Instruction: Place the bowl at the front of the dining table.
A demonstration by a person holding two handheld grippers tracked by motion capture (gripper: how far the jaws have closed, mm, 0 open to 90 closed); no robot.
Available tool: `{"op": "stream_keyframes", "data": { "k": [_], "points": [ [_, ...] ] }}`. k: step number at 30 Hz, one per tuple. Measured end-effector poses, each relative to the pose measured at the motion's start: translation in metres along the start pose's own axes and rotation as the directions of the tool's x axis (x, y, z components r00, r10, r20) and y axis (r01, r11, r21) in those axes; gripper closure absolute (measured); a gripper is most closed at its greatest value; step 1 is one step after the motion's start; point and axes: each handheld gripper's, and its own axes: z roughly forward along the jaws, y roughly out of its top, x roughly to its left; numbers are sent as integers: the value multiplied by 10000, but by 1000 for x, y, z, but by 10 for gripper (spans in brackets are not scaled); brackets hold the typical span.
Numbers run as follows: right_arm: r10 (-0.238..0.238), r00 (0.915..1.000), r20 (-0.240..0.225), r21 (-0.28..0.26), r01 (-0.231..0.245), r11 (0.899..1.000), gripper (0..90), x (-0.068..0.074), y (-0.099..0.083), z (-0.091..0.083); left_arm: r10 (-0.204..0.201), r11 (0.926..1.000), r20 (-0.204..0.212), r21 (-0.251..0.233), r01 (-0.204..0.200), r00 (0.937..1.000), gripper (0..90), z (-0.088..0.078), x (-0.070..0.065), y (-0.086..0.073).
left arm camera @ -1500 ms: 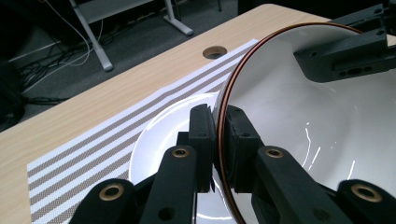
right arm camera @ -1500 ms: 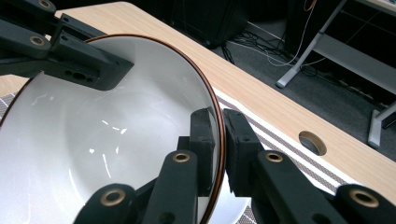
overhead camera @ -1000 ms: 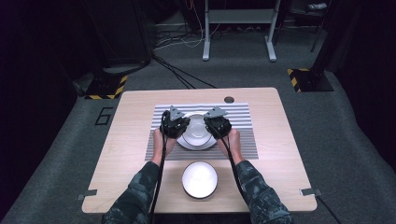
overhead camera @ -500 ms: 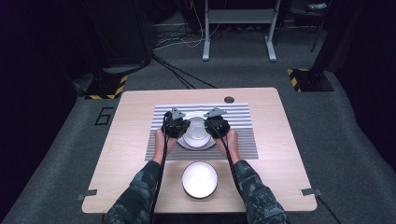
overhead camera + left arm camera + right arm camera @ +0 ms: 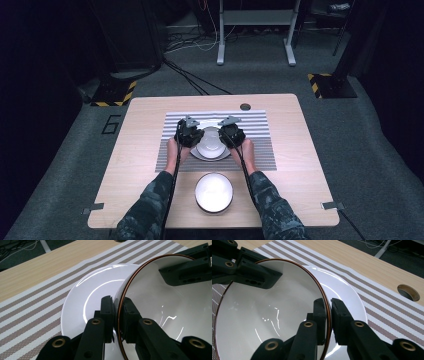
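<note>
Bowl (image 5: pixel 175 305) clamped by its copper rim from both sides: left gripper (image 5: pixel 117 312) fingers (image 5: pixel 107 312) pinched on the near edge, right gripper (image 5: pixel 328 315) fingers (image 5: pixel 339 317) likewise on the opposite edge. Held tilted just over a white plate (image 5: pixel 82 305) below the fingertips, on the striped mat (image 5: pixel 250 125). Second bowl (image 5: pixel 213 192) well behind the fingers, nearer the desk (image 5: pixel 135 150) edge.
</note>
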Motion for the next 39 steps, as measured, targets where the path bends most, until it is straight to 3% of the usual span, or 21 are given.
{"op": "stream_keyframes", "data": {
  "k": [7, 8, 10, 17, 21, 28, 32, 35, 39],
  "points": [
    [630, 9979, -121, 29, -630, 9980, 822, -3, 0, 3, -22, 9998, -67, 191, 23, 10000, 821, 3, 1, 0],
    [545, 9985, -56, 71, -545, 9985, 823, -4, 0, 4, -123, 9997, -59, 204, 125, 9999, 826, 4, 2, -1],
    [818, 9965, -172, 92, -817, 9966, 822, -6, 0, 5, -318, 9993, -47, 207, 319, 9995, 826, 5, 3, -1],
    [1012, 9947, -192, 164, -1009, 9948, 820, -8, 0, 7, -333, 9989, -146, 319, 338, 9993, 827, 6, 3, 0],
    [1257, 9915, -350, 344, -1245, 9916, 816, -11, 1, 9, -506, 9979, -134, 393, 511, 9986, 822, 5, 3, 0],
    [1461, 9891, -189, 477, -1450, 9883, 819, -13, 2, 14, -765, 9951, -25, 627, 765, 9971, 786, 6, 7, -1],
    [1509, 9880, -337, 689, -1483, 9865, 819, -17, 6, 18, -880, 9930, -23, 792, 879, 9961, 783, 7, 9, -2],
    [1588, 9865, -411, 822, -1550, 9845, 816, -17, 10, 22, -1297, 9867, -29, 984, 1293, 9916, 779, 9, 12, -2],
    [2142, 9747, -634, 1087, -2066, 9724, 812, -24, 12, 28, -1478, 9808, -79, 1275, 1476, 9890, 763, 11, 14, 1]
  ]
}}
